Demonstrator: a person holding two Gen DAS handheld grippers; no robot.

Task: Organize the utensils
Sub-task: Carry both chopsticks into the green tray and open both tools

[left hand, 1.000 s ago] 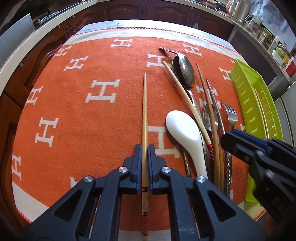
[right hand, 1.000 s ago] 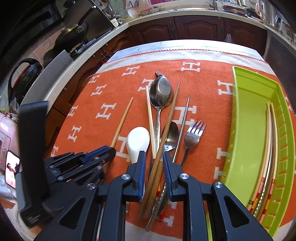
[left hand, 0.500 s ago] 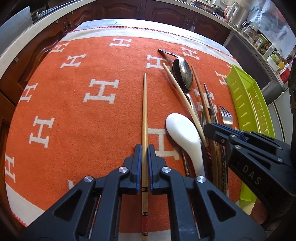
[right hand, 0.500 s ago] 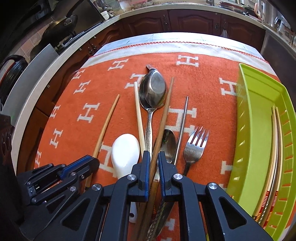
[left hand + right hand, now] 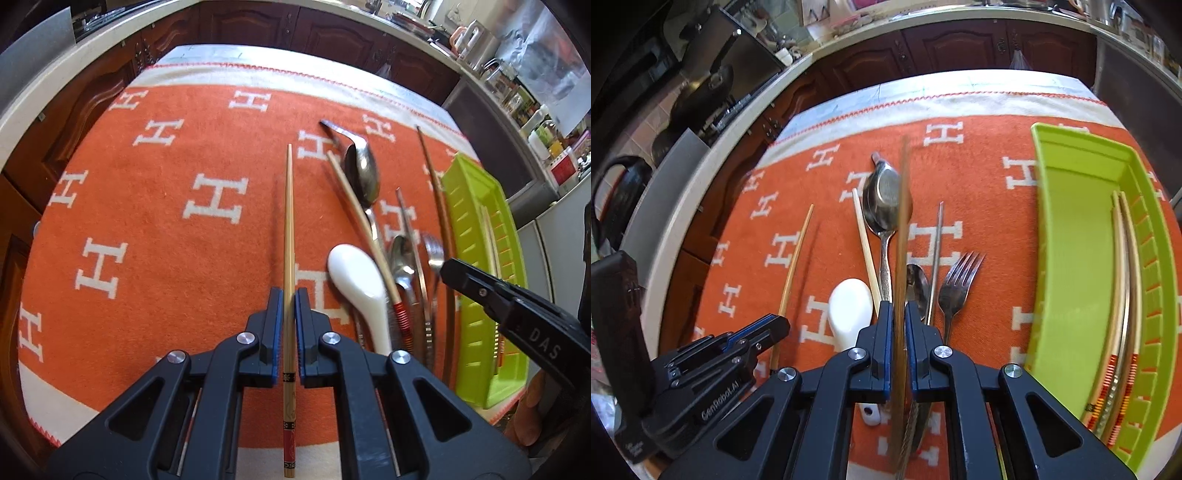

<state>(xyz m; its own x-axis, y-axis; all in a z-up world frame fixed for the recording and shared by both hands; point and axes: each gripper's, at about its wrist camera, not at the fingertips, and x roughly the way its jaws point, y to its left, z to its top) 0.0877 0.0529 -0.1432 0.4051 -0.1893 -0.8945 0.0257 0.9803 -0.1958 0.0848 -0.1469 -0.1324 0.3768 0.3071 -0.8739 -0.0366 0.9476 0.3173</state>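
While both tools point steeply down at the bench (image 5: 207, 59), each one pinches a single chopstick. The left gripper (image 5: 289, 325) has its blue-padded fingers (image 5: 275, 332) pressed onto a pale bamboo chopstick with a black and red patterned end (image 5: 289, 229), which runs straight toward 12 o'clock over the orange woven cloth with white H marks (image 5: 147, 229); its thin shadow falls just to 9 o'clock of it on the cloth.

The right gripper (image 5: 899, 332) has just been closing, and its fingers (image 5: 884, 332) now clamp a dark brown wooden chopstick (image 5: 903, 206), blurred, reaching toward 12 o'clock across the bowl of a large steel spoon (image 5: 882, 199).

On the cloth beneath lie a white ceramic soup spoon (image 5: 849, 306) at 9 o'clock of the right fingers, a second pale chopstick with red banding (image 5: 360, 221), a small steel spoon (image 5: 918, 288), a thin metal chopstick (image 5: 937, 251) and a steel fork (image 5: 956, 284) at 2 o'clock.

At 3 o'clock in the right wrist view sits a lime-green slotted plastic tray (image 5: 1067, 258), and along its far side rests a pair of pale chopsticks with orange-banded ends (image 5: 1123, 280), side by side and touching.
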